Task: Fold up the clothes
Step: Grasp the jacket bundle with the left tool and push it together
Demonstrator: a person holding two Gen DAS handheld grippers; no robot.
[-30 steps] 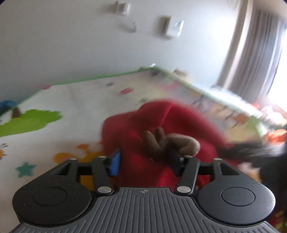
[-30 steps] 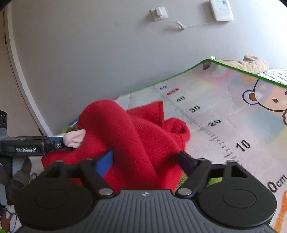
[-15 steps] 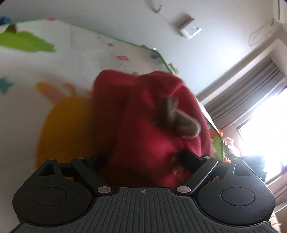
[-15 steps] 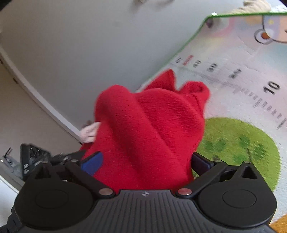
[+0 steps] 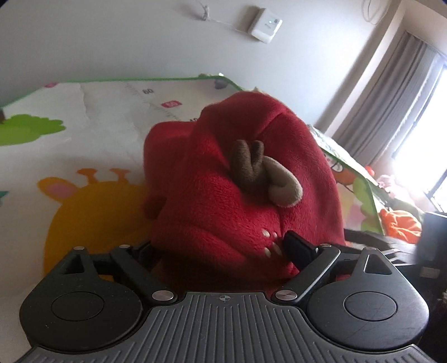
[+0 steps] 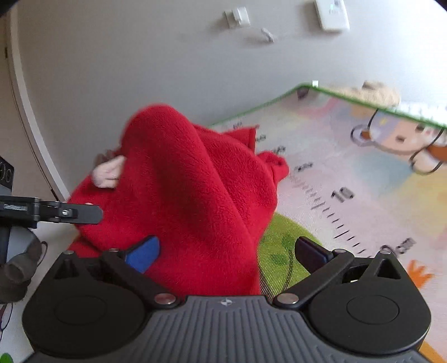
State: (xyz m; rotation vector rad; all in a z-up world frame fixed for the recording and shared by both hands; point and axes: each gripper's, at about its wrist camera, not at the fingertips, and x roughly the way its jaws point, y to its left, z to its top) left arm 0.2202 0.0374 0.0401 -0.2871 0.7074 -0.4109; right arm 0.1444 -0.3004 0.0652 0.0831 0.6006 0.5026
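**Q:** Your left gripper (image 5: 220,248) first: condition?

**A:** Fingers spread wide, with the red fleece garment (image 5: 237,195) bunched between them. You can see the right-hand finger (image 5: 300,248) pressing against the fabric; the other finger is mostly hidden behind it. Whether the fleece is truly pinched, you cannot tell.

**Q:** And your right gripper (image 6: 232,251)?

**A:** Fingers apart. The blue pad (image 6: 144,252) lies against the fleece (image 6: 190,195); the dark finger (image 6: 311,252) stands clear of it, over the mat's green patch (image 6: 282,245).

**Q:** Item: garment. Location?

**A:** Heaped up off the play mat (image 5: 92,111), draped over both your tools. A brown antler-and-ear trim (image 5: 262,173) sits on its face in the left wrist view; small pale marks show below it. In the right wrist view a pinkish ear (image 6: 107,173) pokes out at its left edge, above your left gripper's finger (image 6: 81,213), which reaches in from the side.

**Q:** Surroundings?

**A:** Mat with giraffe print (image 5: 89,201), numbered ruler markings (image 6: 335,201), a cartoon bear (image 6: 402,136). Grey wall, a wall switch (image 5: 265,25), curtains (image 5: 385,100) by a bright window.
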